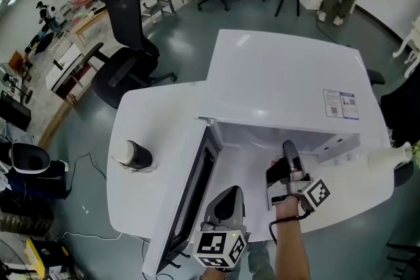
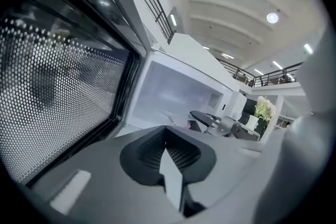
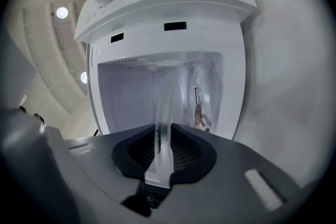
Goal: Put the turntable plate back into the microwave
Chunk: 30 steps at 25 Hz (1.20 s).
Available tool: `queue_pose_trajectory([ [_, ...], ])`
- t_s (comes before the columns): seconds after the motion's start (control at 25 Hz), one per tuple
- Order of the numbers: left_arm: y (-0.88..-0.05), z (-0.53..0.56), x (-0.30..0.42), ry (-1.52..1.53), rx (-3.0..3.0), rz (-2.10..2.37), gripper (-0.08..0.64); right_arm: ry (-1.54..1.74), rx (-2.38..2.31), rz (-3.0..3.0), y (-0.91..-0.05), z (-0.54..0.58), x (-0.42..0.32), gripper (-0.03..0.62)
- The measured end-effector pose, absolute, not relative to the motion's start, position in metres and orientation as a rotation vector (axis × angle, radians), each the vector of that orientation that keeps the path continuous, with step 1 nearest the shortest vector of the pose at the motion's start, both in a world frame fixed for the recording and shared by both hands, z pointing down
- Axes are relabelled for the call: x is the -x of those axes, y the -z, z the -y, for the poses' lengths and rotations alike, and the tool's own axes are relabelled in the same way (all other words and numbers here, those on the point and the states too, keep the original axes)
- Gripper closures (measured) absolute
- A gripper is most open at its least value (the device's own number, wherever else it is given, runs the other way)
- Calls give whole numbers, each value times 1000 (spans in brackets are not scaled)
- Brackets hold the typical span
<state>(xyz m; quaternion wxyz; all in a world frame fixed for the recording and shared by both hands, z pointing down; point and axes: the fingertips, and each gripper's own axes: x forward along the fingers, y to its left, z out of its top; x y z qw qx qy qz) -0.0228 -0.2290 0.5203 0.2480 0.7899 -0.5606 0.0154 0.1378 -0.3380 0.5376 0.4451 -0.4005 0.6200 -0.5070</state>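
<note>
The white microwave (image 1: pixel 289 82) stands on the white table (image 1: pixel 154 118) with its door (image 1: pixel 193 197) swung open to the left. My right gripper (image 1: pixel 289 149) reaches into the open cavity (image 3: pixel 131 97), shut on the clear glass turntable plate (image 3: pixel 164 113). In the right gripper view the plate shows edge-on between the jaws, running into the cavity. A small roller piece (image 3: pixel 199 110) lies on the cavity floor. My left gripper (image 1: pixel 226 197) is shut and empty in front of the open door (image 2: pixel 58 71); the right gripper (image 2: pixel 220 126) shows beyond it.
A black and white cylinder (image 1: pixel 133 155) lies on the table left of the door. A white bottle (image 1: pixel 390 155) stands at the table's right edge. A black office chair (image 1: pixel 125 29) stands on the floor behind the table.
</note>
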Motion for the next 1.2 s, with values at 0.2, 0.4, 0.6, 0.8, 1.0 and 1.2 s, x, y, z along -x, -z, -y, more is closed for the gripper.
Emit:
queue_pose_trajectory([
  [0.2, -522, 235, 24, -35, -2142, 1531, 560, 1262, 1026, -1540, -539, 347, -140, 531],
  [0.4, -521, 242, 22, -29, -2137, 1533, 560, 1263, 1061, -1541, -539, 356, -139, 531],
  [0.6, -523, 246, 21, -26, -2127, 1530, 560, 1279, 1079, -1516, -544, 364, -141, 529],
  [0.8, -525, 250, 22, -28, -2116, 1531, 560, 1283, 1062, -1495, -543, 370, -140, 529],
  [1.0, -527, 251, 23, -27, -2106, 1530, 560, 1294, 1078, -1480, -545, 377, -140, 528],
  [1.2, -530, 255, 22, -23, -2099, 1525, 560, 1302, 1105, -1461, -549, 384, -144, 528],
])
